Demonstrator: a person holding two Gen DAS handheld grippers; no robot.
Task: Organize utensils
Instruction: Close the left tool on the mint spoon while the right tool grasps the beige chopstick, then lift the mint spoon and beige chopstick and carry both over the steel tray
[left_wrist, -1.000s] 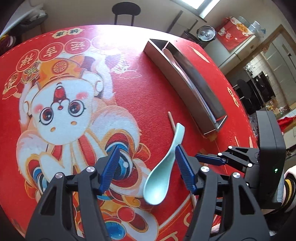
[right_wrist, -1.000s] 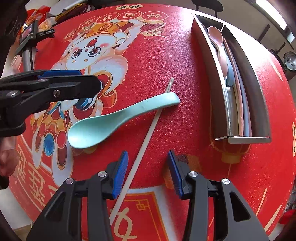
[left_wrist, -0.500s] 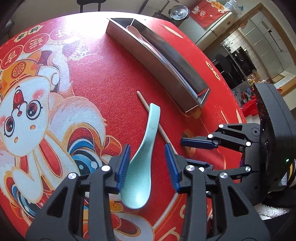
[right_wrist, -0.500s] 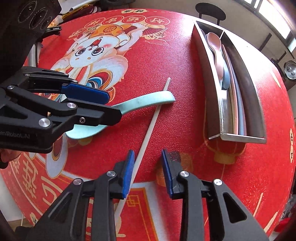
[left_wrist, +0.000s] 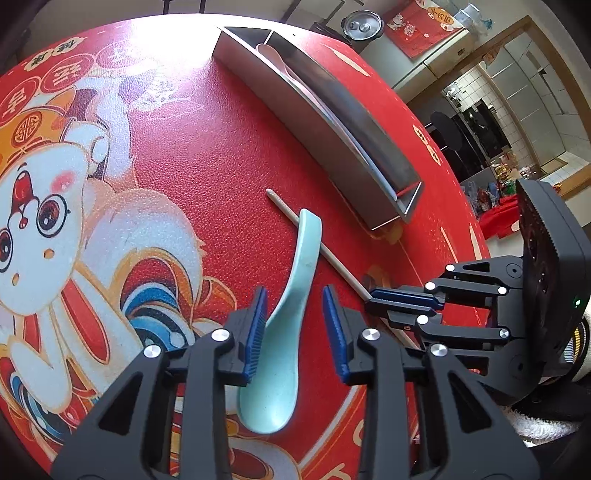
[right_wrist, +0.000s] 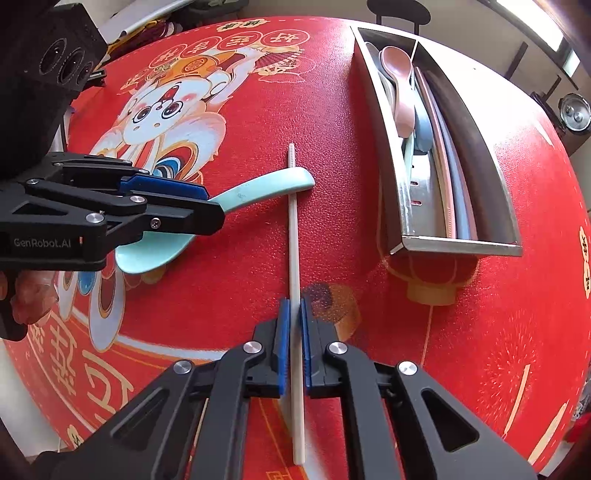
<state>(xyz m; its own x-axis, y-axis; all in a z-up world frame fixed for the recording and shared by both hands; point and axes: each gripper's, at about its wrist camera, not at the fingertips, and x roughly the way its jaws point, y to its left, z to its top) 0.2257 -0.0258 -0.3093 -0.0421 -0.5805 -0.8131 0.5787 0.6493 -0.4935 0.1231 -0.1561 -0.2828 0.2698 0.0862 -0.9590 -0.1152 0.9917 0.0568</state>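
A mint-green ceramic spoon (left_wrist: 306, 251) lies on the red printed table mat, its handle resting across a white chopstick (left_wrist: 332, 258). My left gripper (left_wrist: 294, 295) straddles the spoon's neck with jaws closing; a gap still shows at the right pad. The right wrist view shows that spoon (right_wrist: 258, 188) under the left gripper (right_wrist: 166, 199). My right gripper (right_wrist: 293, 306) is shut on the near part of the chopstick (right_wrist: 294, 240), which lies on the mat. The right gripper (left_wrist: 402, 301) also appears at the right in the left wrist view.
A long steel utensil tray (right_wrist: 458, 245) lies at the right with a pink spoon (right_wrist: 400, 85), a blue spoon and chopsticks in it. It appears again as the tray (left_wrist: 295, 99) beyond the spoon. A hand (right_wrist: 33, 295) holds the left gripper. The table edge runs close behind both grippers.
Both grippers came down over their utensils. The left jaws narrowed around the green spoon. The right jaws closed onto the chopstick, which was free between them before.
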